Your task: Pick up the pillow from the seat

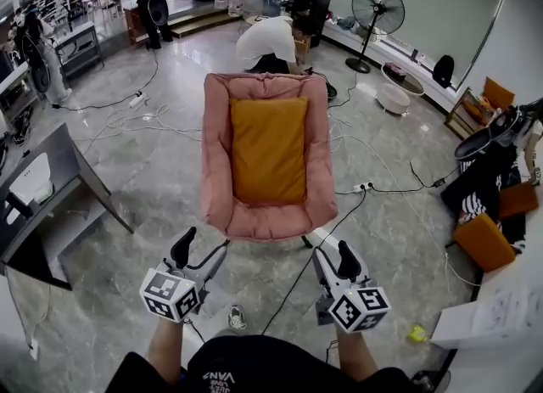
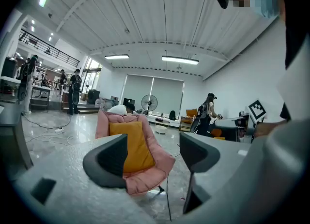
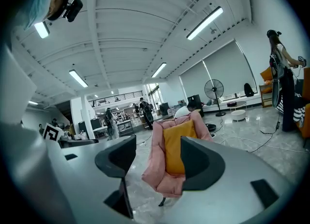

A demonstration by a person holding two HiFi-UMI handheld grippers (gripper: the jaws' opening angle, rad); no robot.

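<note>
An orange pillow [image 1: 269,149] lies upright against the back of a pink padded chair [image 1: 216,181] in the middle of the floor. In the head view both grippers are held low, short of the chair's front edge. My left gripper [image 1: 202,247] is open with nothing between its jaws, and my right gripper [image 1: 333,253] is also open and empty. The left gripper view has the pillow [image 2: 135,143] and chair [image 2: 160,164] between the open jaws of the left gripper [image 2: 152,155], some way off. The right gripper view frames the pillow [image 3: 175,143] and chair [image 3: 154,166] beyond the right gripper [image 3: 155,160].
A person [image 1: 267,42] crouches just behind the chair. Cables and a power strip [image 1: 363,186] run over the glossy floor around it. A grey table [image 1: 51,183] stands at the left, orange boxes [image 1: 484,243] and clutter at the right, a standing fan [image 1: 377,9] far back.
</note>
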